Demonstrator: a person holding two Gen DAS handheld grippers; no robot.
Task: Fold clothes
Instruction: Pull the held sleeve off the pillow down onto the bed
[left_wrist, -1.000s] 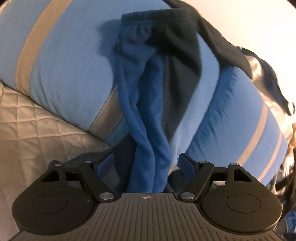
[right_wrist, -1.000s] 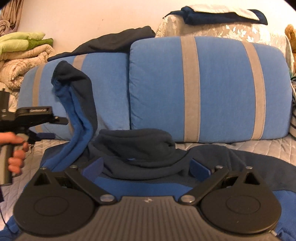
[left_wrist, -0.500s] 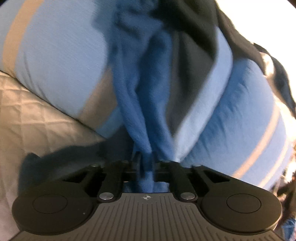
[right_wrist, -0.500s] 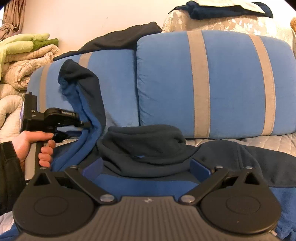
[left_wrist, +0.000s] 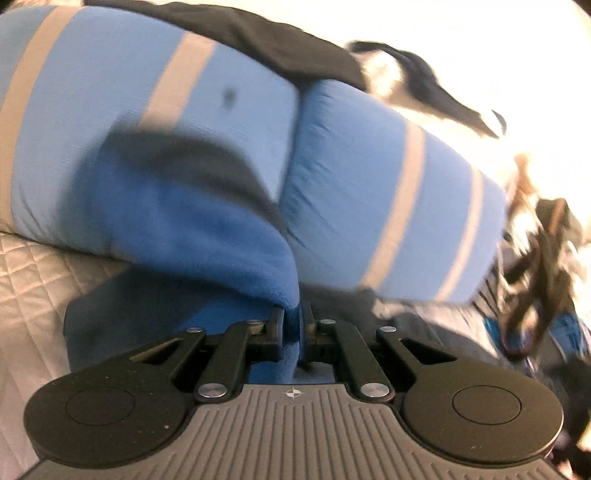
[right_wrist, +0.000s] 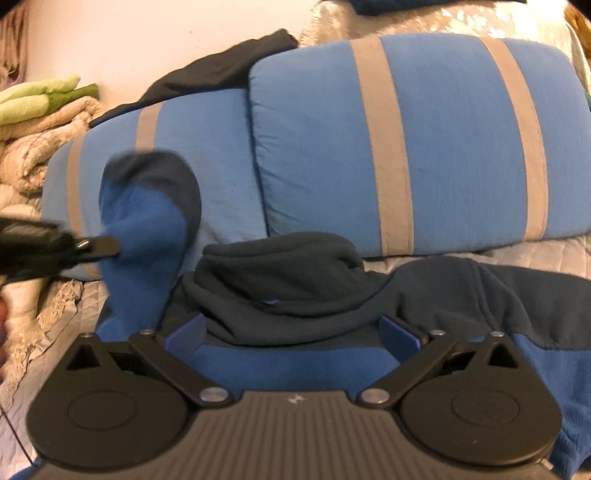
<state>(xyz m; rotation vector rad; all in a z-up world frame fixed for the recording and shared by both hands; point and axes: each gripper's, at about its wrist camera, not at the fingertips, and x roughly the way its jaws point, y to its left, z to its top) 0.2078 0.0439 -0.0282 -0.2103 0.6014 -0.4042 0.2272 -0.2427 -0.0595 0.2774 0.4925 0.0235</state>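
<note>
On the left, the left claw (left_wrist: 291, 325) is pinched tight on a bunched fold of the sleeve (left_wrist: 207, 221) of the blue and charcoal fleece jacket (right_wrist: 280, 358), which lies spread on the quilted bed cover (left_wrist: 33, 273) in front of the striped cushions (right_wrist: 424, 140); the sleeve stands up against the left cushion, its dark cuff (right_wrist: 155, 166) flopped over at the top. The risk here, as I judge it, is that thick, springy fleece gripped only at a narrow gather may slide out of the pads if pulled briskly; or the pull may drag the whole jacket sideways and spoil the lay, since nothing pins the body down. In the middle, the soft hood (right_wrist: 280, 273) sits in a rumpled heap and could get trapped under the fold as a lump. On the right, the right claw (right_wrist: 291, 336) stands wide, holding nothing, poised over the jacket's chest; the other sleeve (right_wrist: 480, 291) lies flat, matte and slightly wrinkled. The cover is glossy and diamond-stitched, likely slippery under fleece.
</note>
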